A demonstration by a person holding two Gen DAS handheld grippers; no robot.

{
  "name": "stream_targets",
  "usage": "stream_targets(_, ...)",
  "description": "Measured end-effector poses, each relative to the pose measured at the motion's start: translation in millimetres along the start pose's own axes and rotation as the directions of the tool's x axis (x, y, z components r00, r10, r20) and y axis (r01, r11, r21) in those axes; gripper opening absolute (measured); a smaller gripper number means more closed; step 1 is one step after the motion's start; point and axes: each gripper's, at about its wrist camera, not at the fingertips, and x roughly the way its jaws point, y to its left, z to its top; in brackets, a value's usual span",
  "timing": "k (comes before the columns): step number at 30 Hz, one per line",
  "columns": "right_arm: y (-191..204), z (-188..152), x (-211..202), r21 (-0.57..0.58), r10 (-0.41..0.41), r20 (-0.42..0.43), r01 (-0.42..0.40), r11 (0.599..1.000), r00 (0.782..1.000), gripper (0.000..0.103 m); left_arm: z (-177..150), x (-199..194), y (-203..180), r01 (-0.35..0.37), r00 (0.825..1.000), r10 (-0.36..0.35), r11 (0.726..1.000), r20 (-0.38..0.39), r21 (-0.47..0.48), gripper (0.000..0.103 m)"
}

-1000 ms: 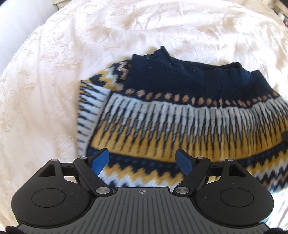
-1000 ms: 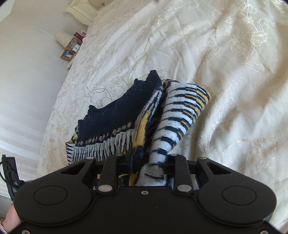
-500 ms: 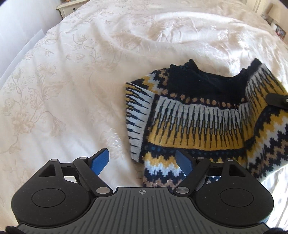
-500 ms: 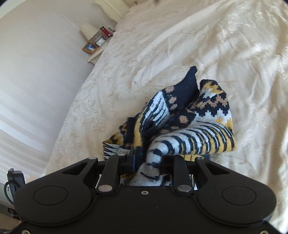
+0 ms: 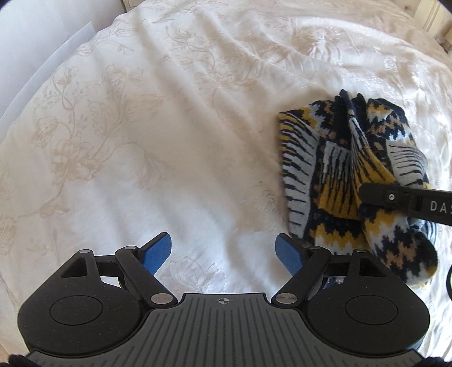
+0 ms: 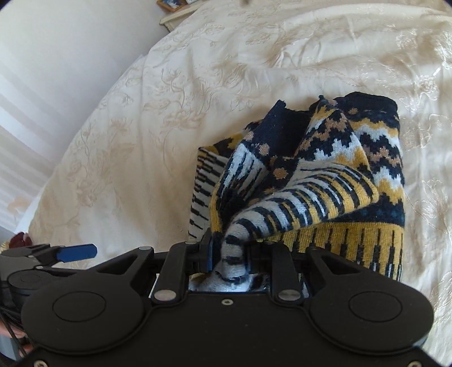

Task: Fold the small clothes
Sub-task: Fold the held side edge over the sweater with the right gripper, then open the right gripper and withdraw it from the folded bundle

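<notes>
A small knitted sweater in navy, yellow and white lies bunched on the cream bedspread, at the right of the left wrist view. My right gripper is shut on a striped edge of the sweater, which drapes over in a fold ahead of it. Its black finger reaches in from the right edge of the left wrist view. My left gripper stands open over bare bedspread, left of the sweater, nothing between its blue pads. One blue pad shows at the left of the right wrist view.
The cream floral bedspread fills both views, with its edge and a pale wall to the left. A bedside cabinet with a picture frame stands at the far corner.
My right gripper has carried the sweater's edge over, folding the garment into a narrower bunch. The left gripper has drawn back to the left, off the sweater, and stayed open.
</notes>
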Motion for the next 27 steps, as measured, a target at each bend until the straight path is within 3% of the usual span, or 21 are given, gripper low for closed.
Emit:
stream_targets(7,31.7,-4.4,15.4,-0.156,-0.051,-0.043,0.044,0.987,0.998,0.032,-0.3,5.2,12.7,0.0,1.0,-0.001,0.999,-0.02,-0.035,0.081)
stream_targets(9,37.4,-5.6,16.8,-0.187,-0.051,-0.042,0.042,0.981,0.998,0.042,1.2,6.8,13.0,0.001,1.0,-0.001,0.999,-0.024,-0.037,0.081)
stream_targets(12,38.2,-9.2,4.7,-0.164,0.025,0.012,-0.022,0.986,1.0,0.051,4.1,6.5,13.4,0.005,1.0,-0.005,0.999,-0.019,-0.033,0.081)
stream_targets(16,39.4,-13.9,-14.9,-0.167,0.112,0.087,-0.096,0.981,0.99,0.052,9.2,3.6,13.9,0.003,1.0,-0.004,1.0,-0.009,-0.022,0.081)
stream_targets(22,20.2,-19.5,-37.7,-0.079,0.08,0.153,-0.068,0.995,0.985,0.053,20.5,-4.1,12.4,0.016,1.0,-0.016,1.0,0.009,-0.019,0.081)
stream_targets(27,-3.9,-31.6,-46.1,-0.02,0.044,0.129,-0.042,0.999,0.991,0.054,32.6,-11.8,-1.2,0.042,0.998,-0.043,0.999,0.043,0.012,0.081)
